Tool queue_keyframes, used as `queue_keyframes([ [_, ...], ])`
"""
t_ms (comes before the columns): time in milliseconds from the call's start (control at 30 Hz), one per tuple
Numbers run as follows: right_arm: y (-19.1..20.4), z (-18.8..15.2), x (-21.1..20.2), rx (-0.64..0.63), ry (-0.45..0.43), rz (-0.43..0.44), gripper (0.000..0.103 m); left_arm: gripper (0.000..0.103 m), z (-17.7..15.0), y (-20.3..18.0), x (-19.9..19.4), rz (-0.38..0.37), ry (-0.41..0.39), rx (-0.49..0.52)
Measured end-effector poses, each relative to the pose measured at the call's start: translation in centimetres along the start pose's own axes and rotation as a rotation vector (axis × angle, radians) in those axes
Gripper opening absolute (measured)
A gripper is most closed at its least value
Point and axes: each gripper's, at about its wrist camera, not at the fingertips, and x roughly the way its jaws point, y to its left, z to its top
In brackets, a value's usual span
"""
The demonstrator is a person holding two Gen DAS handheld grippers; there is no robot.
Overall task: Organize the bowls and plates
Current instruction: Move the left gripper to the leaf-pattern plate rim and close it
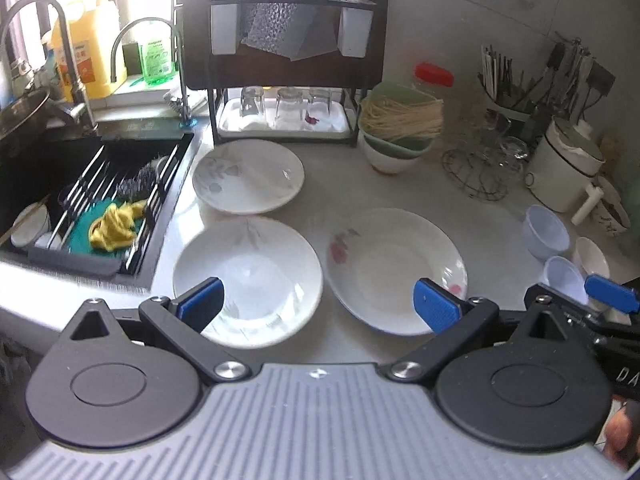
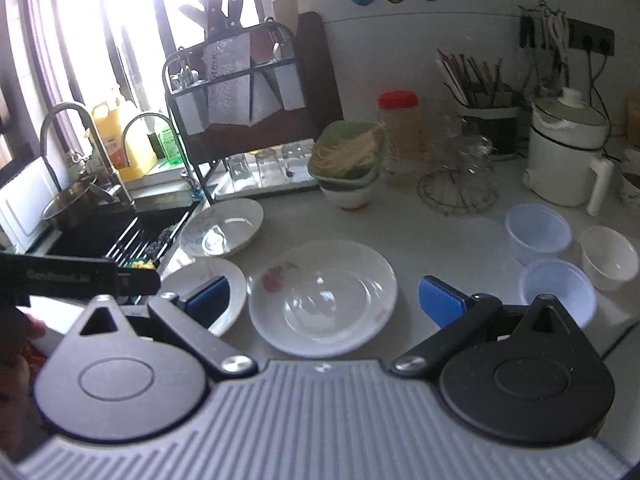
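Observation:
Three white plates lie on the grey counter. A leaf-print plate (image 1: 248,176) is at the back by the sink, a second leaf-print plate (image 1: 248,280) is in front of it, and a red-flower plate (image 1: 396,270) is to the right. My left gripper (image 1: 318,304) is open and empty, above the gap between the two front plates. My right gripper (image 2: 322,300) is open and empty, above the red-flower plate (image 2: 324,296). Two pale blue bowls (image 2: 538,234) (image 2: 558,290) and a white bowl (image 2: 610,258) stand at the right.
A black sink (image 1: 80,184) with a rack, scourer and yellow cloth is at the left. A dish rack (image 1: 288,112) with glasses stands at the back. Stacked bowls with noodles (image 1: 400,132), a wire stand (image 1: 480,168) and a white pot (image 1: 564,172) stand behind.

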Motion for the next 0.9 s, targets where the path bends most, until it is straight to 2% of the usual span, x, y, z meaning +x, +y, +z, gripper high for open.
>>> queue_keyframes([
  [100,1.3,1.2,1.9,-0.015,0.007,0.0,0.103,0.102,1.5,1.9,1.7,0.002,-0.025,0.031],
  [233,3.8,2.3,4.6,-0.05,0.012,-0.011,0.103,0.102,3.0,4.8,3.9,-0.028,-0.021,0.02],
  [567,8.9,2.9,10.9,0.026,0.013,-0.074,0.103,0.102,6.6,14.4,10.2,-0.087,0.104,0.006],
  [800,11.2,2.0,14.0,0.128,0.041,-0.022,0.102,0.102,8.2,17.7,13.0,-0.11,0.166,0.069],
  [900,12.5,1.7,15.1,0.118,0.029,-0.006,0.101,0.102,8.5,18.4,14.2,-0.134,0.195,0.071],
])
